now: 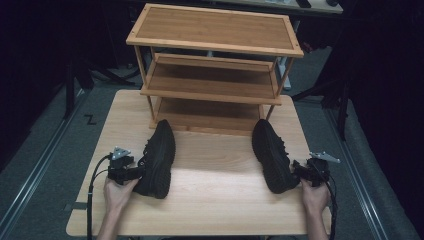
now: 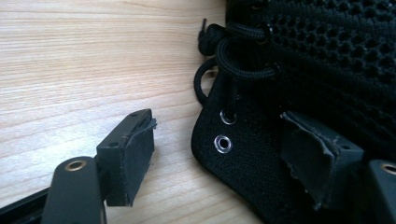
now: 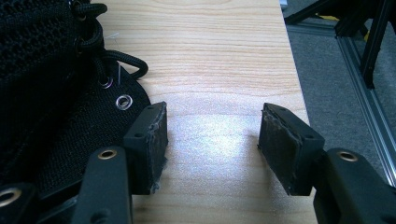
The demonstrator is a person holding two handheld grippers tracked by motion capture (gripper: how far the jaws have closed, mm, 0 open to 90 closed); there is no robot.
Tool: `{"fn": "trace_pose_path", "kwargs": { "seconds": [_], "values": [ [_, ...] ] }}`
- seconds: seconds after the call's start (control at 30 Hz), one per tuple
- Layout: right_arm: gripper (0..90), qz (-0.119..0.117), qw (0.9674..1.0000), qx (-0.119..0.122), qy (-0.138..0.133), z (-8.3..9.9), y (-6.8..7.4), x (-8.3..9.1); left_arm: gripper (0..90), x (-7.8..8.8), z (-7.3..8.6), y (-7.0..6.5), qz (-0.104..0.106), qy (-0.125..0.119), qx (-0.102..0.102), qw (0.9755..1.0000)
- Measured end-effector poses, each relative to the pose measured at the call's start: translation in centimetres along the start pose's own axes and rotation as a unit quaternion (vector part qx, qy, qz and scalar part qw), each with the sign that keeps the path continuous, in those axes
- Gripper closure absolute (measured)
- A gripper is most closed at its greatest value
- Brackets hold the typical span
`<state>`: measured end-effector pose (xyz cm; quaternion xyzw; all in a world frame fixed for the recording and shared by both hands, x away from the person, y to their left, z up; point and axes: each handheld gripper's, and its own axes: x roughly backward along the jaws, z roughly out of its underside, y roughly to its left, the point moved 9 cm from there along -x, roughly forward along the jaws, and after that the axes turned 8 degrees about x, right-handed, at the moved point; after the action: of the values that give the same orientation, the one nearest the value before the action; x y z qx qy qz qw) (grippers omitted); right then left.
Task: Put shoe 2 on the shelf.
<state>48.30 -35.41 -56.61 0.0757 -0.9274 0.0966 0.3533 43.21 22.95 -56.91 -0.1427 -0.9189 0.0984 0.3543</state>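
Observation:
Two black mesh lace-up shoes lie on the wooden table (image 1: 215,195), toes toward the shelf rack. My left gripper (image 1: 138,173) sits at the heel end of the left shoe (image 1: 160,155). It is open (image 2: 224,156): the eyelet edge of the left shoe (image 2: 233,154) lies between the jaws, one pad (image 2: 135,154) over bare table and the other pad (image 2: 310,156) against the mesh. My right gripper (image 1: 298,171) is by the heel of the right shoe (image 1: 270,152). It is open (image 3: 214,142) over bare wood, its left pad (image 3: 153,142) beside the right shoe (image 3: 51,88).
A three-tier wooden shelf rack (image 1: 215,47) stands at the table's back, its lowest shelf (image 1: 207,117) just beyond the shoe toes. The table's right edge (image 3: 299,93) runs close to my right gripper. Grey floor and dark stands surround the table.

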Motion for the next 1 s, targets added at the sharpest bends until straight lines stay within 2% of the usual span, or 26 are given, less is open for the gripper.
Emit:
{"fn": "trace_pose_path", "kwargs": {
  "seconds": [0.37,0.63,0.87,1.0],
  "values": [
    [42.3,-0.001,1.0,0.002,0.0,0.0,0.0,0.0,25.6,-0.3,0.2,-1.3,0.011,0.002,-0.007,0.9999],
    [42.0,-0.002,1.0,0.002,0.0,0.0,0.1,0.0,25.4,-0.3,0.2,-1.5,0.013,0.007,-0.01,0.9998],
    [41.4,-0.003,1.0,0.002,0.0,0.0,0.1,0.0,24.7,-0.8,0.1,-2.8,0.027,0.006,-0.02,0.9994],
    [41.3,-0.004,1.0,0.003,0.0,0.0,0.1,0.0,24.4,-1.0,0.0,-3.1,0.031,0.003,-0.017,0.9994]
  ]
}}
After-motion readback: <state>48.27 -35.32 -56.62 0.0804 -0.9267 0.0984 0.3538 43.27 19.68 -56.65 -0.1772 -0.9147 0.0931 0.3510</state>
